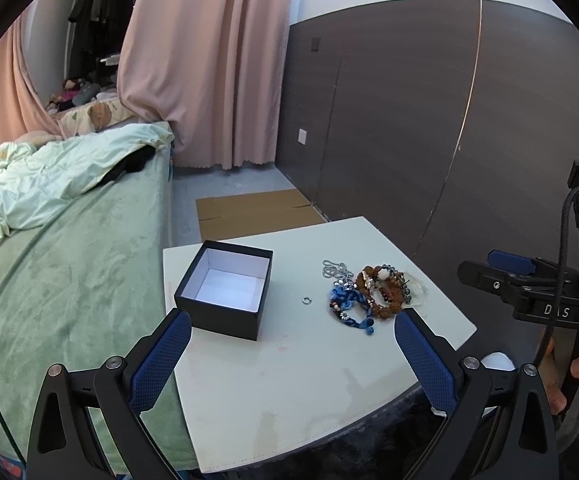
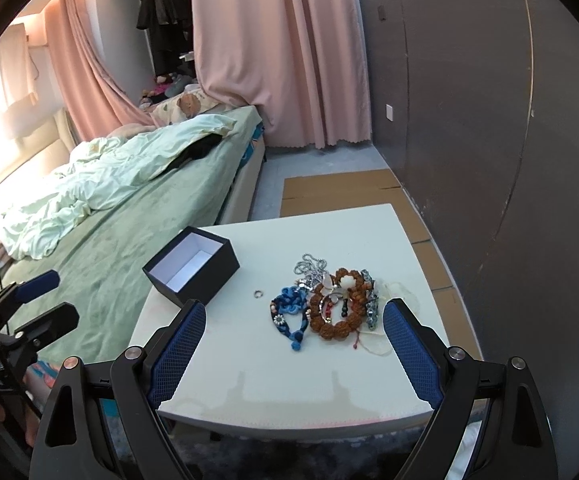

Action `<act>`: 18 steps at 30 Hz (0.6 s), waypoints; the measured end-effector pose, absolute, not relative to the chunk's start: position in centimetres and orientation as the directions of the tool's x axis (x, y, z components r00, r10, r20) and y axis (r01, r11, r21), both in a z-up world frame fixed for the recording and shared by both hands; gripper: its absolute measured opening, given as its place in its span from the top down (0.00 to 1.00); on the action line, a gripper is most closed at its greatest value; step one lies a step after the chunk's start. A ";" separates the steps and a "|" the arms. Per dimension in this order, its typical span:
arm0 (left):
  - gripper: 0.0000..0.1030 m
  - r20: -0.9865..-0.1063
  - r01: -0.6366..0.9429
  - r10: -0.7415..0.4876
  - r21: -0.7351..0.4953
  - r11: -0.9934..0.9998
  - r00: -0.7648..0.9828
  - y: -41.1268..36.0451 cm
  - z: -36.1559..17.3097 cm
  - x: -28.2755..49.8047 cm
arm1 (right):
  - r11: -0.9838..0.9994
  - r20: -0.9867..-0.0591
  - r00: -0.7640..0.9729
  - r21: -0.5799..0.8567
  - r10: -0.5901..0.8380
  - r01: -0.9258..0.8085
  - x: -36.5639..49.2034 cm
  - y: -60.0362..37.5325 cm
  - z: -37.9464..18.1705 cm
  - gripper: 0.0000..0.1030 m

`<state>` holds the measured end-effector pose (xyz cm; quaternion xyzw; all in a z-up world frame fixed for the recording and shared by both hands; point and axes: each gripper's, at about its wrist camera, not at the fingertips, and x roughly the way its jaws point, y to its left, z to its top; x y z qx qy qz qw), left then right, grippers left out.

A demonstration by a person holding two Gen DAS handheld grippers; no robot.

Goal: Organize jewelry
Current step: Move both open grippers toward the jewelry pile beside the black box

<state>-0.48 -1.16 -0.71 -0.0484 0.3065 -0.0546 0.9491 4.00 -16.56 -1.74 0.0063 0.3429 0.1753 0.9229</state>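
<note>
While jewelry pile [image 2: 329,304] sits outside, box [image 1: 225,292] empty

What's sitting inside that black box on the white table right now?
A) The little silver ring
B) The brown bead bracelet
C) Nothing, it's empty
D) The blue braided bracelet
C: the black box shows only its bare white lining, while the silver ring, blue braided bracelet and brown bead bracelet all lie on the white table beside it.
</note>
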 end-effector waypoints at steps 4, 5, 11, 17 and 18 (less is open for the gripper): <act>0.03 -0.572 0.077 -0.135 -0.125 0.989 0.809 -1.1 -0.6 -0.5 | 0.940 -0.629 0.706 0.132 0.325 -0.315 4.2 -16.6 -1.7 0.12; 0.04 -0.575 0.077 -0.133 -0.121 0.990 0.807 -1.1 -0.6 -0.5 | 0.940 -0.630 0.705 0.132 0.325 -0.315 4.2 -16.7 -1.7 0.12; 0.04 -0.579 0.075 -0.116 -0.095 0.993 0.807 -1.5 -0.7 -0.3 | 0.938 -0.627 0.705 0.137 0.330 -0.317 4.2 -16.7 -1.7 0.12; 0.04 -0.576 0.072 -0.107 -0.084 0.994 0.810 -1.5 -0.5 -0.4 | 0.939 -0.628 0.705 0.137 0.330 -0.316 4.3 -16.7 -1.7 0.12; 0.04 -0.576 0.070 -0.104 -0.082 0.994 0.811 -1.5 -0.5 -0.4 | 0.940 -0.628 0.706 0.137 0.326 -0.312 4.3 -16.7 -1.7 0.12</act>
